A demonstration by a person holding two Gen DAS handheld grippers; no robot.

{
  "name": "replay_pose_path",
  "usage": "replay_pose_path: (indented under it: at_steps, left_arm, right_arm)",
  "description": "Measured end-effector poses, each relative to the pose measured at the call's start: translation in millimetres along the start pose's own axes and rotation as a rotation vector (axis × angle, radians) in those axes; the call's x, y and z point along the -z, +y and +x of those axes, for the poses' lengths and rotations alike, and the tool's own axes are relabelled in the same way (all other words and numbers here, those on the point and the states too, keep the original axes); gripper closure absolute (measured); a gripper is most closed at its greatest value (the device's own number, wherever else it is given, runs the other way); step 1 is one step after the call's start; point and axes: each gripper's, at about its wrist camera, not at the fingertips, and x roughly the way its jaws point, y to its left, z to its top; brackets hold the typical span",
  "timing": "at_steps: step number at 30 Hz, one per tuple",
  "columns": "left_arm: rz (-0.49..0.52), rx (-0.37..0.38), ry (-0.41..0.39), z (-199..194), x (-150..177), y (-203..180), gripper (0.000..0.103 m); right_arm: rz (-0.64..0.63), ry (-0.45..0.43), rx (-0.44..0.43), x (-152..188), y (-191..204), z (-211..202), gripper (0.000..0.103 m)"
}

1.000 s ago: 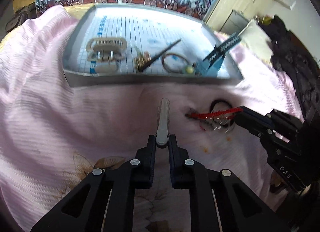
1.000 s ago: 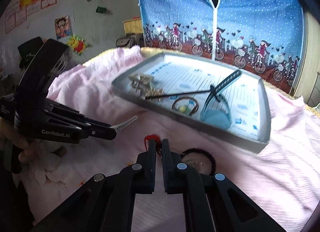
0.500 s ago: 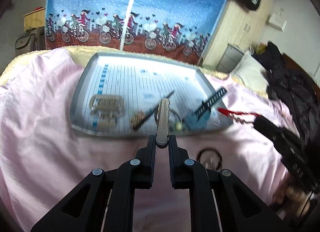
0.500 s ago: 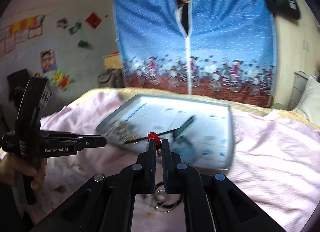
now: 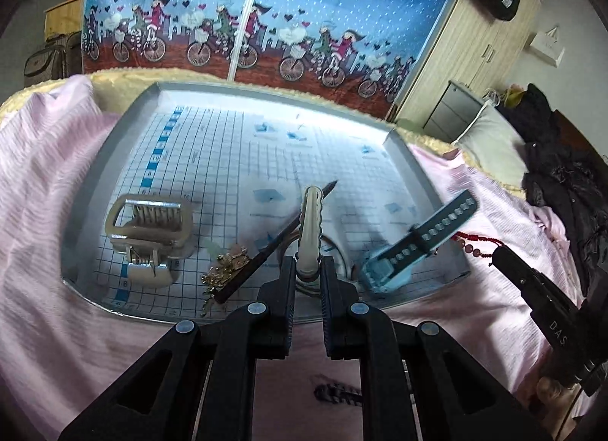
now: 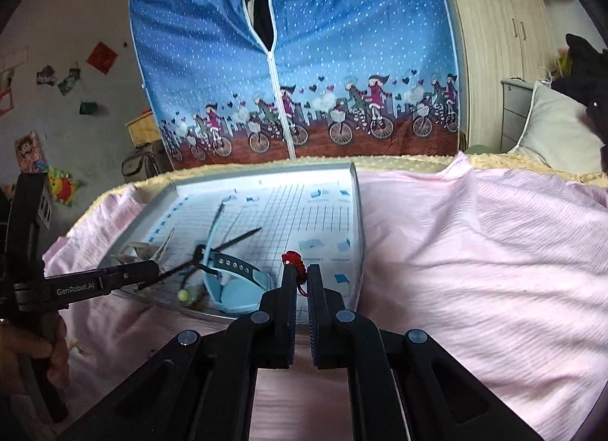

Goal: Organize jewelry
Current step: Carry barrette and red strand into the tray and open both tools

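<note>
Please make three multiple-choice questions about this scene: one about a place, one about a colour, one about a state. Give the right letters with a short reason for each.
1. Where does the metal claw hair clip lie?
A. in the tray, left part
B. on the pink sheet
C. in the right claw

2. What colour is the beaded string held by the right claw?
A. green
B. red
C. white

3. What is the state of the left claw?
A. open and empty
B. shut on the light flat hair clip
C. shut on the watch

Answers:
1. A: the left wrist view shows it on the grid lining inside the tray, near the left wall.
2. B: red knots and beads show between and beyond the right claw's fingers.
3. B: the light flat hair clip stands out from between the closed fingers, above the tray; the watch lies in the tray.
</note>
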Motion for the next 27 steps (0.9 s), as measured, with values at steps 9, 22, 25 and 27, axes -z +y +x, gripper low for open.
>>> replay_pose_path:
  at_steps: [9, 22, 25, 27]
  left_arm:
    - [0.023, -0.028, 0.044, 10.5, 7.0, 3.1, 0.093]
    - [-0.066, -0.011, 0.070, 8.2, 0.8, 14.7, 0.074]
    - [-0.101, -0.017, 0.044, -3.7, 1.2, 16.6, 0.056]
    - [-0.105, -0.019, 0.036, -13.0, 1.8, 14.9, 0.043]
  right_arm:
    - [-0.020, 0.069, -0.015, 9.8, 1.6, 19.0, 0.097]
    - [-0.039, 0.081, 0.001, 9.3, 3.0, 18.5, 0.094]
    - [-0.035, 0.069, 0.007, 8.1, 2.3, 13.5, 0.069]
    - [-0.035, 0.050, 0.015, 5.1, 3.4, 6.4, 0.061]
